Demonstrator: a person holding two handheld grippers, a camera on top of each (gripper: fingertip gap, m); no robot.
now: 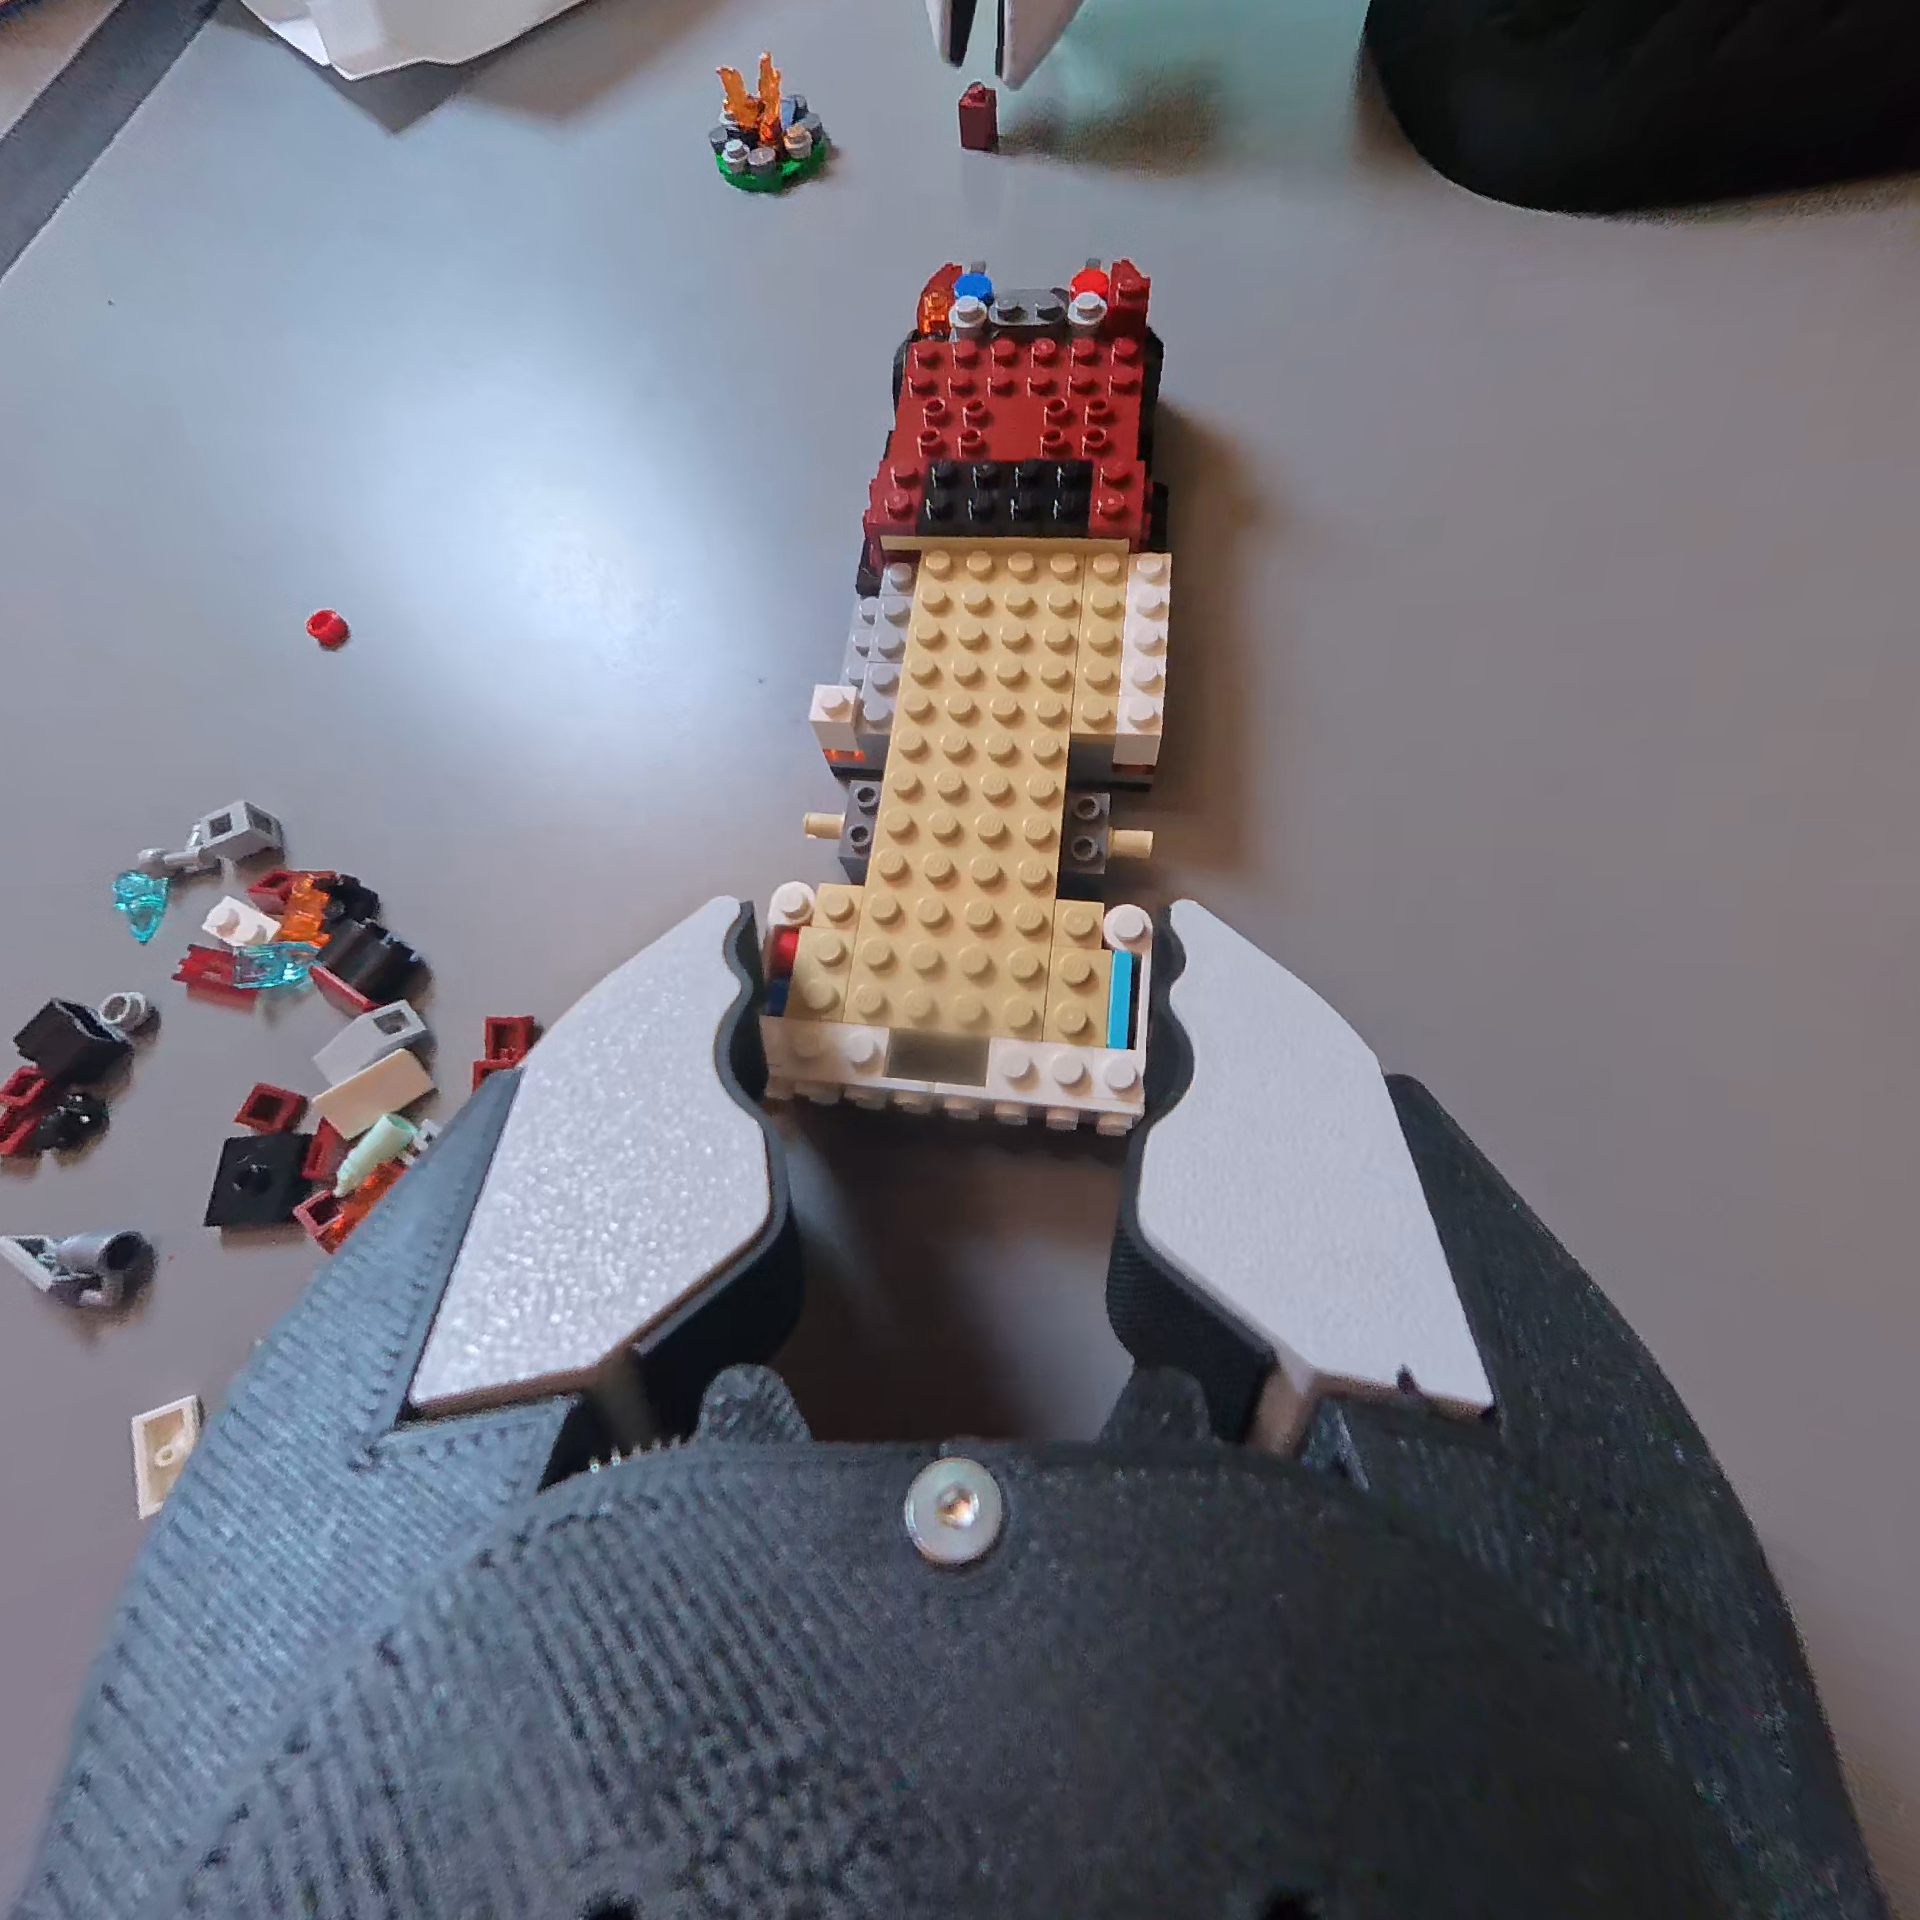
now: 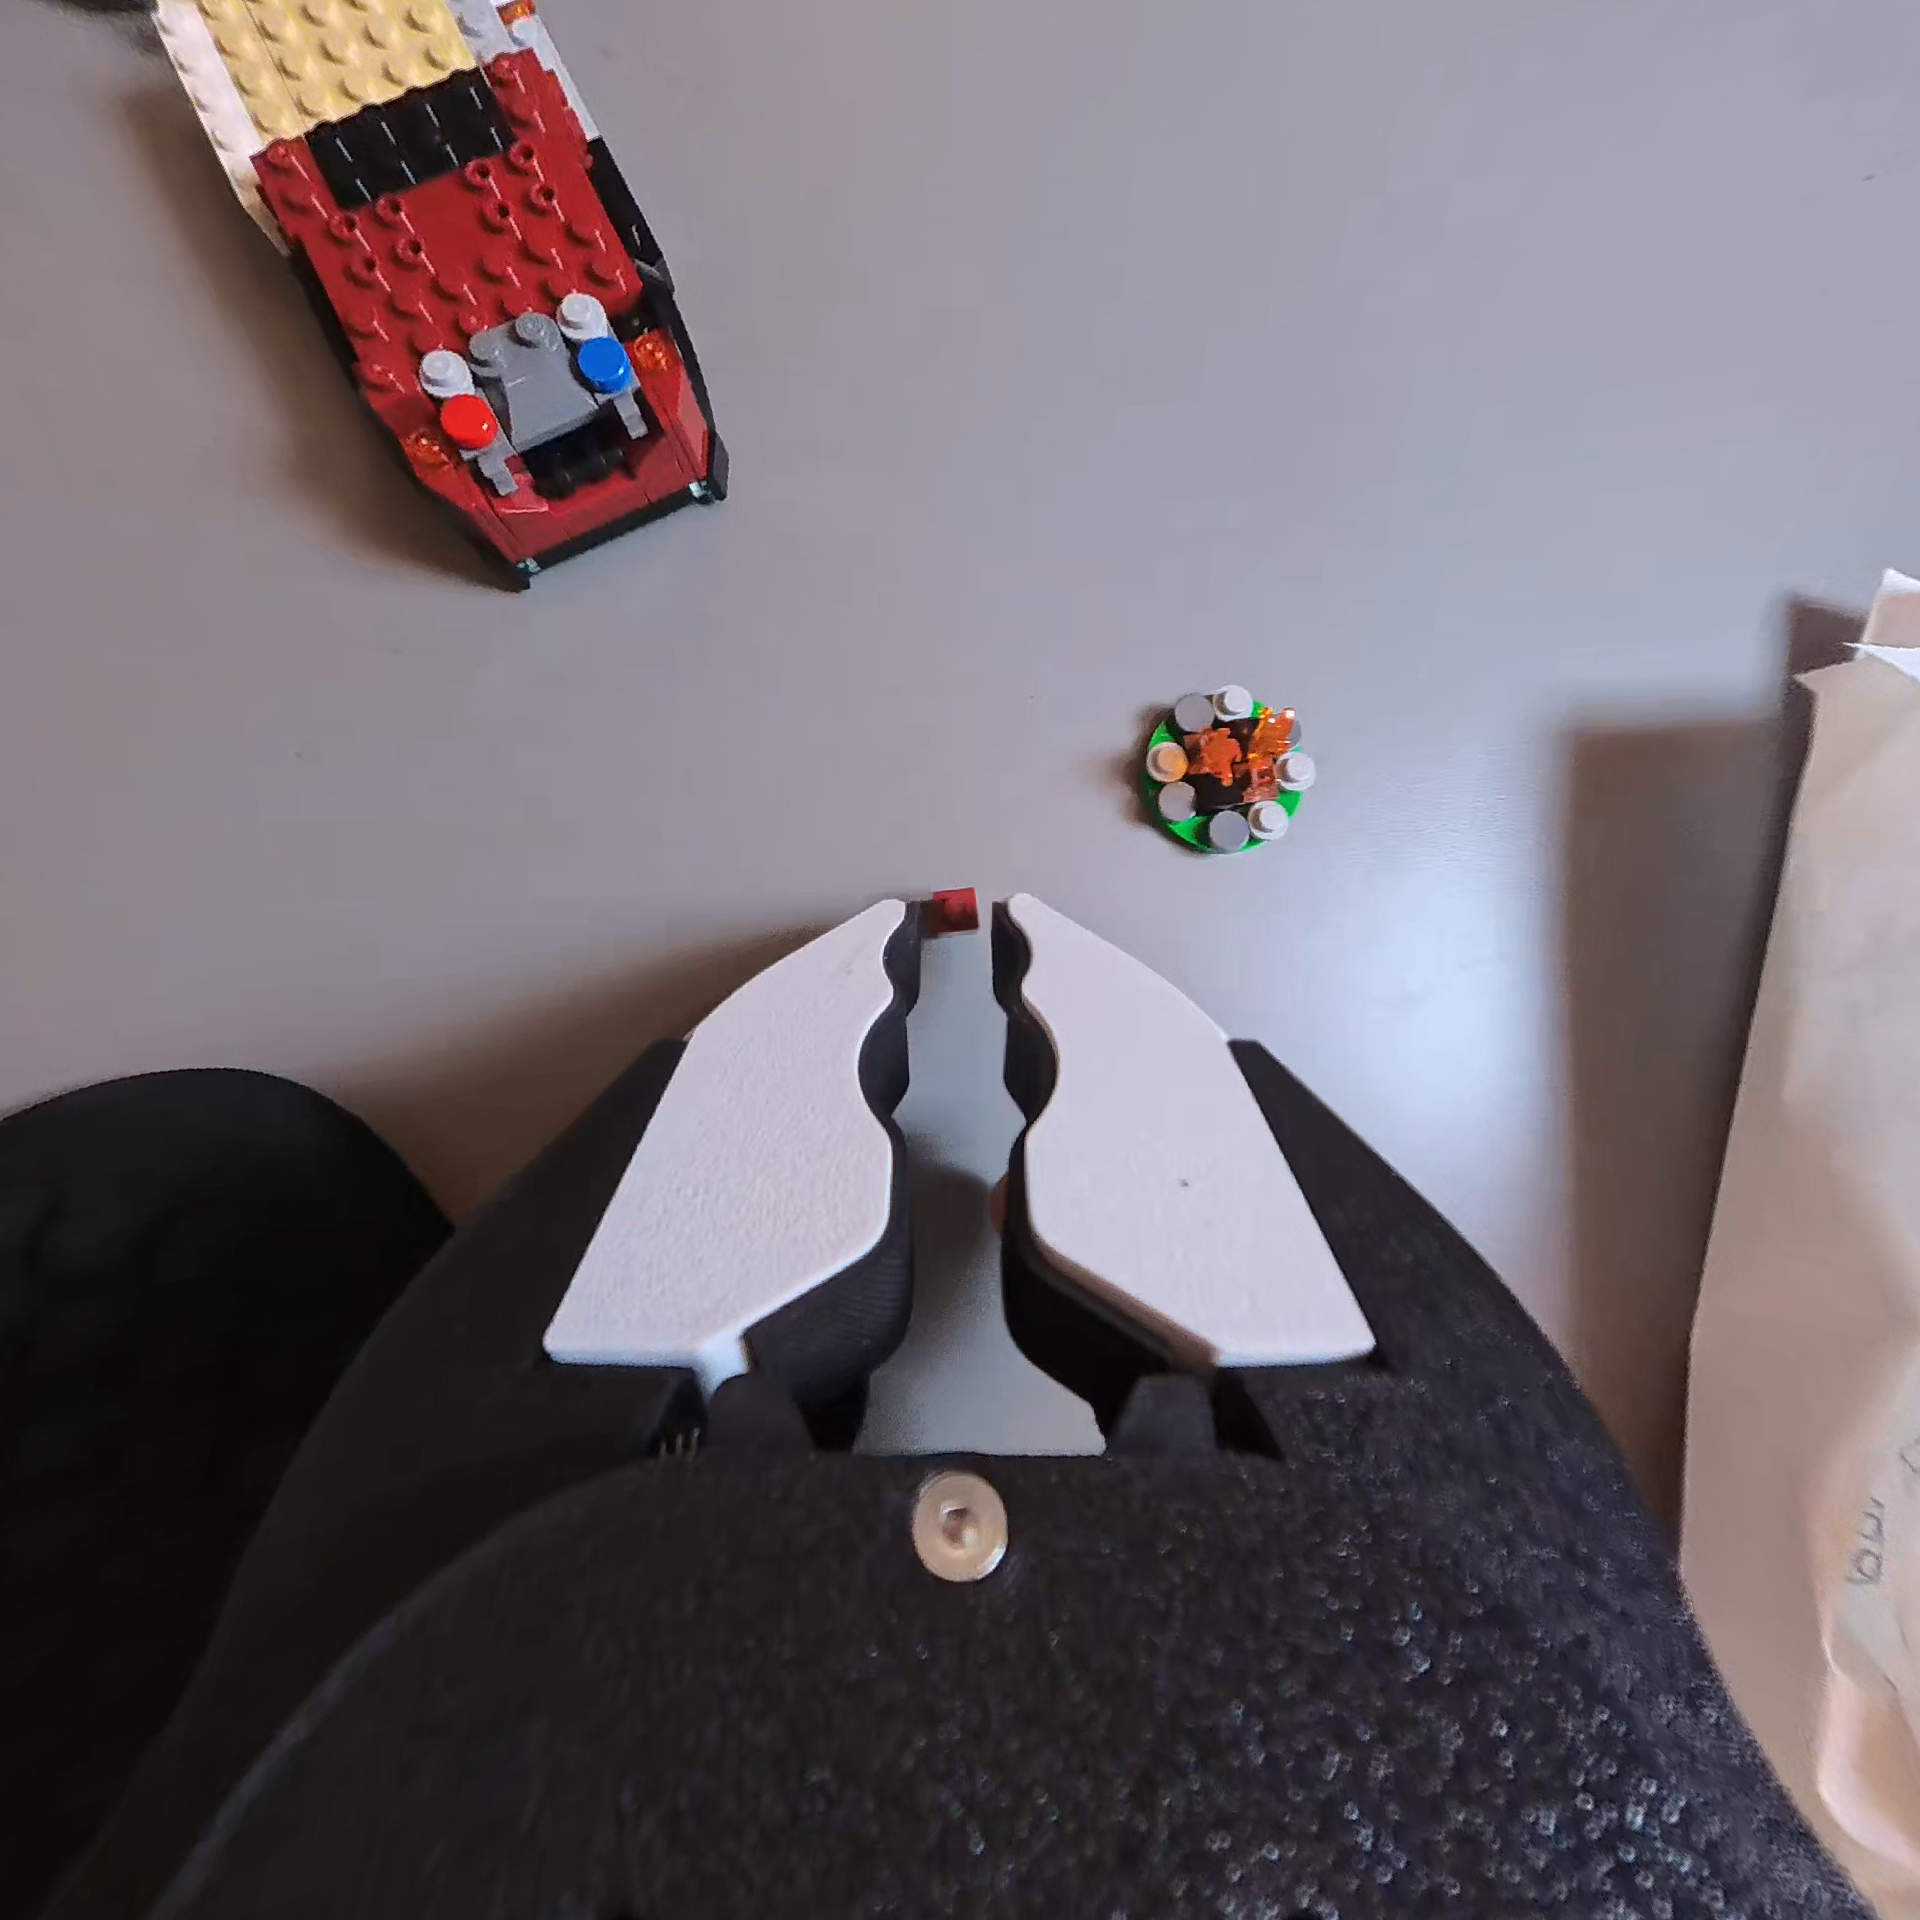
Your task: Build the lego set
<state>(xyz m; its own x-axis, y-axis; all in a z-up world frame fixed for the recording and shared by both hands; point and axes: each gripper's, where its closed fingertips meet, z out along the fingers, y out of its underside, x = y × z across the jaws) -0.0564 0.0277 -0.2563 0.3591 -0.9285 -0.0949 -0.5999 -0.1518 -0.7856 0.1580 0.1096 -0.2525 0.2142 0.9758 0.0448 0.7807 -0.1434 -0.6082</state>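
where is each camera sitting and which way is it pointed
Left wrist view: sits on the left claw, looking forward and down along the brick vehicle whose near end its fingers clamp; loose bricks lie left.
Right wrist view: sits on the right claw, looking down at the grey table; a small dark red brick lies at its parted tips.
Shared: vehicle, dark red brick, campfire model.

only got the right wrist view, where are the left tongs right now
Observer: The left tongs straddle the white rear end of the brick vehicle, pads against its sides.
Operator: any loose bricks i cant see
Observer: A pile of loose pieces lies to the left of those tongs.
Operator: is my little red brick lifted
Observer: No. The left wrist view shows the dark red brick standing on the table, just below the right tongs.
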